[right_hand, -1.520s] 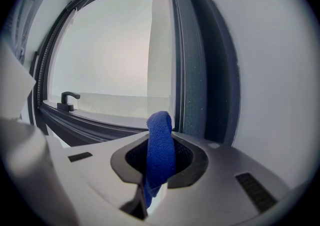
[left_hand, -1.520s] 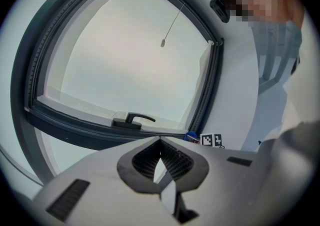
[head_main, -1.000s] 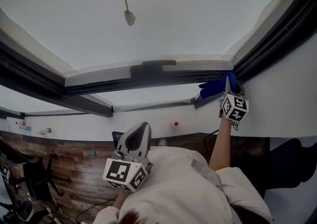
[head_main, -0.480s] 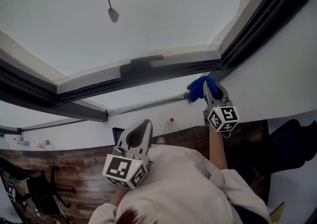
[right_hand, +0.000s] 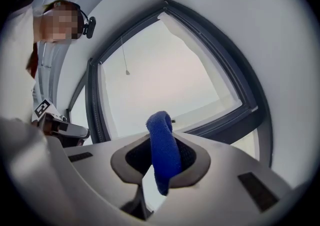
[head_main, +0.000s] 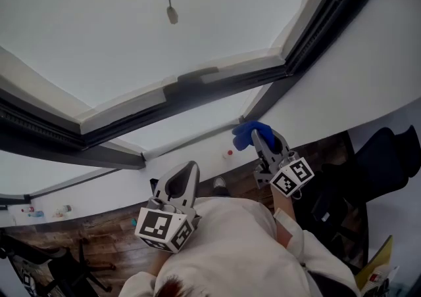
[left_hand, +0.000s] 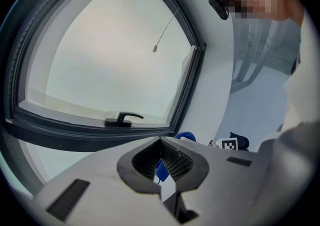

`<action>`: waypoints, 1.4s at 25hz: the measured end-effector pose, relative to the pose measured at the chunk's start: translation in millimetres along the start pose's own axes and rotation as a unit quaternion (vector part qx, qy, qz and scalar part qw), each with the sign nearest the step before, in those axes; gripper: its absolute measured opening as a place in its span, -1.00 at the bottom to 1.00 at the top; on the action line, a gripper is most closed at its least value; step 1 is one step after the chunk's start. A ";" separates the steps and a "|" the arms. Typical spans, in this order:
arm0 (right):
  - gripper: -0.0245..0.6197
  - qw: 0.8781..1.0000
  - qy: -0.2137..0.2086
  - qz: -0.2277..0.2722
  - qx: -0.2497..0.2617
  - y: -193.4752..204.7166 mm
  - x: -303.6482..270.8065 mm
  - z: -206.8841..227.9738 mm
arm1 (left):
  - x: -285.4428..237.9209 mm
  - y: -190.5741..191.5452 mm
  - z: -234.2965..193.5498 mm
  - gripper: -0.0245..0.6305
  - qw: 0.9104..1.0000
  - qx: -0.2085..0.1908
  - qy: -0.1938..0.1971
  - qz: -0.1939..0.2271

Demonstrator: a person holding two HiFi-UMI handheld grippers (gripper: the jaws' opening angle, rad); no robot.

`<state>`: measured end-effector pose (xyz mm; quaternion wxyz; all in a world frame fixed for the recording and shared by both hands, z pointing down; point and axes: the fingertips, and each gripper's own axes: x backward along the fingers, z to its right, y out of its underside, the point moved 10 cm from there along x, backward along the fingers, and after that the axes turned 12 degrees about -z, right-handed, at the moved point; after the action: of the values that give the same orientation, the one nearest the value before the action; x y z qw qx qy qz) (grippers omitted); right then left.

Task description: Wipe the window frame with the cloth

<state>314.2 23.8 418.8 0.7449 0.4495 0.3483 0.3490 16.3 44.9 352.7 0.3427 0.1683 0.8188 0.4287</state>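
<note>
Blue cloth clamped in right hand-held gripper, just below window frame corner, bar running up-right; left hand-held gripper closed, empty, farther off.

Open air lies between my right gripper, closed on the cloth, and the window frame above it, while the white wall runs close along its right side. On the frame's lower run the handle sticks out into the path, and higher up the cord with its small weight hangs in front of the glass. My left gripper, jaws together, sits low by my chest, well apart from the right one and clear of its way.
</note>
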 end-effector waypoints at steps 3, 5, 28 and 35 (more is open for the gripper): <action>-0.77 1.000 -0.001 -0.019 0.022 11.2 -0.2 -36.3 | 24.0 6.6 -15.5 -0.91 1.000 0.002 0.001 -0.004; -0.77 0.999 -0.010 -0.028 0.037 17.0 -2.8 -60.4 | 38.8 12.2 -25.5 -0.91 1.000 0.000 0.003 -0.008; -0.77 0.999 0.037 -0.031 0.016 74.1 31.9 -215.1 | 161.2 63.0 -78.6 -0.91 0.999 -0.036 -0.012 -0.023; -0.77 0.998 0.047 -0.046 0.022 80.9 42.3 -221.3 | 168.0 65.4 -78.7 -0.91 0.999 -0.034 -0.017 -0.024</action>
<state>135.0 181.9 405.8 0.7328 0.4325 0.4112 0.3269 -159.4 132.1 367.4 0.3725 0.1442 0.8013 0.4454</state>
